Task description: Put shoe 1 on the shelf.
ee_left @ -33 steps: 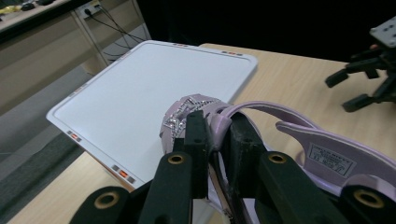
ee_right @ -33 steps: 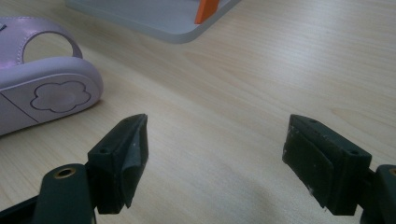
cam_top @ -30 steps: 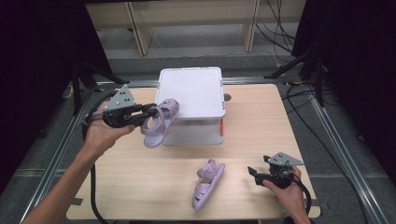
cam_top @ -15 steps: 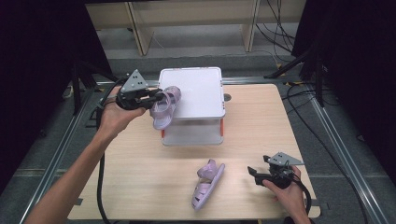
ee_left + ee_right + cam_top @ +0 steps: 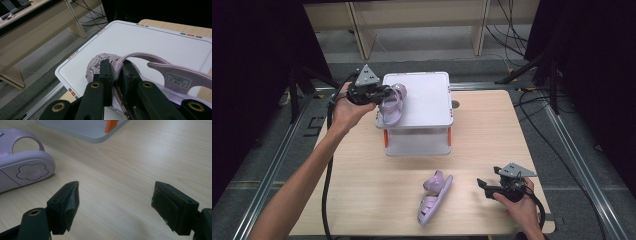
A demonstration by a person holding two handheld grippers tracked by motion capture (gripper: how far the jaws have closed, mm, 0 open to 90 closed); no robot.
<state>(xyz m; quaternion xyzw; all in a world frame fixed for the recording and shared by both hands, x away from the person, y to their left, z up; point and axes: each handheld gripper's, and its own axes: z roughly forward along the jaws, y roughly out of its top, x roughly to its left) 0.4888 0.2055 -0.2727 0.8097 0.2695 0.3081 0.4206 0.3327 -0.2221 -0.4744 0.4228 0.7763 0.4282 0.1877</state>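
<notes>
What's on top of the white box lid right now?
A purple sandal is over the white lid's left edge, clamped in the left gripper. Whether its sole touches the lid is hidden. The rest of the lid is bare.

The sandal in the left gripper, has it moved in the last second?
Yes. The held sandal has gone away from the person and to the right, from beside the white box to over its lid's left edge, clamped in the left gripper.
</notes>
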